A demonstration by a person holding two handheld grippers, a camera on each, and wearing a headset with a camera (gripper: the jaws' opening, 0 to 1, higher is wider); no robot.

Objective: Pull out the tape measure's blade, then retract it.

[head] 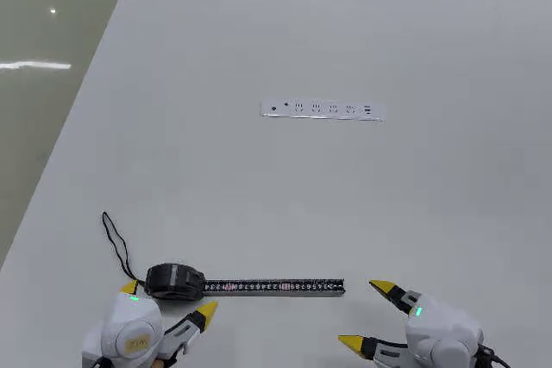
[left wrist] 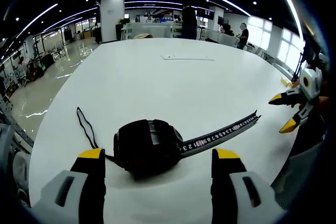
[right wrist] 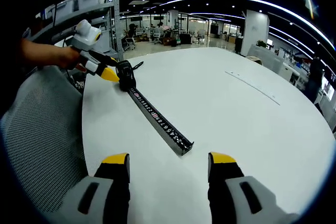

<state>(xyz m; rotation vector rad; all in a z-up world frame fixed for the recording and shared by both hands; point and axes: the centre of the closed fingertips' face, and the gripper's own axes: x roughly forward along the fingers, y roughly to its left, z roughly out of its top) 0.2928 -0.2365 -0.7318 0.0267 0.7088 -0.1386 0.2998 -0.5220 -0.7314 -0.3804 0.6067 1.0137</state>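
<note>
A black tape measure (head: 174,281) lies near the table's front edge, its dark blade (head: 274,286) drawn out to the right. A thin black wrist cord (head: 116,241) trails off its left side. My left gripper (head: 168,297) is open just short of the case (left wrist: 148,145), one yellow-tipped jaw on each side. My right gripper (head: 369,313) is open too, a little to the right of the blade's hooked end (right wrist: 185,147), touching nothing. The right gripper view also has the case (right wrist: 125,74) far off with the left gripper (right wrist: 105,69) beside it.
A white power strip (head: 321,109) lies flat mid-table. The white table (head: 328,187) stretches wide and bare beyond the tape. A grey mesh chair back (right wrist: 39,129) stands close at the front edge. People and desks are far behind.
</note>
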